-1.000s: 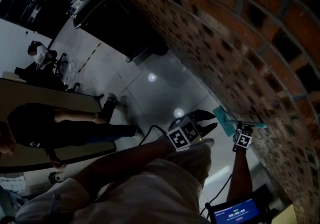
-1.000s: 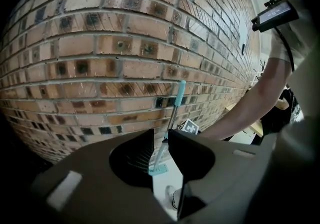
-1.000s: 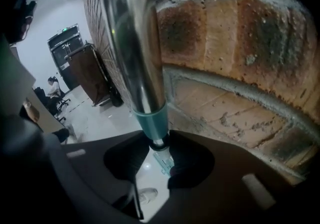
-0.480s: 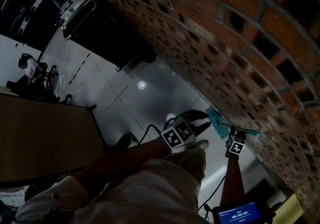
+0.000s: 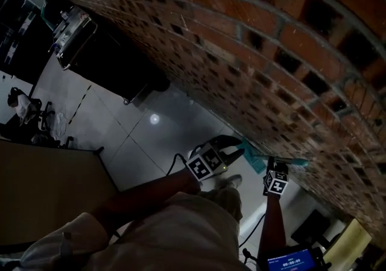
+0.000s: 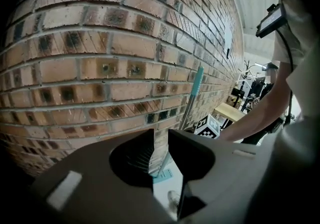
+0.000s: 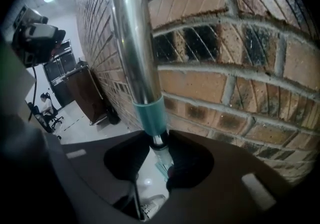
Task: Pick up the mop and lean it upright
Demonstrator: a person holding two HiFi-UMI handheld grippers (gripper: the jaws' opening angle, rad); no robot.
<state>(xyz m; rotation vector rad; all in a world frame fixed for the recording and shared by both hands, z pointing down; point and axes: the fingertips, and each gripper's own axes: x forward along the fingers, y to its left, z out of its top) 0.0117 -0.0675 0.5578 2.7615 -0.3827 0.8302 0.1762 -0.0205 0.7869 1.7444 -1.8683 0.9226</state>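
The mop stands steeply against the brick wall (image 5: 271, 70), its teal head (image 5: 252, 157) on the floor at the wall's foot. My right gripper (image 5: 278, 165) is shut on the mop's handle. In the right gripper view the metal handle (image 7: 135, 43) with a teal collar (image 7: 150, 115) passes between the jaws of that gripper (image 7: 159, 141). My left gripper (image 5: 235, 146) hovers just left of the mop head, apart from it. In the left gripper view its jaws (image 6: 161, 143) leave a narrow gap with nothing in it. The mop's teal grip (image 6: 196, 86) shows beyond.
The brick wall (image 6: 100, 68) fills the right side. A dark cabinet (image 5: 120, 70) stands along it farther back. A brown tabletop (image 5: 48, 185) lies at my left, and my shoe (image 5: 229, 180) is on the shiny tiled floor (image 5: 157, 137). A lit screen (image 5: 289, 261) sits low right.
The view has swung toward the wall, and the person by the tabletop has left the picture. Both grippers and the mop sit closer to the wall, the right one still holding the handle.
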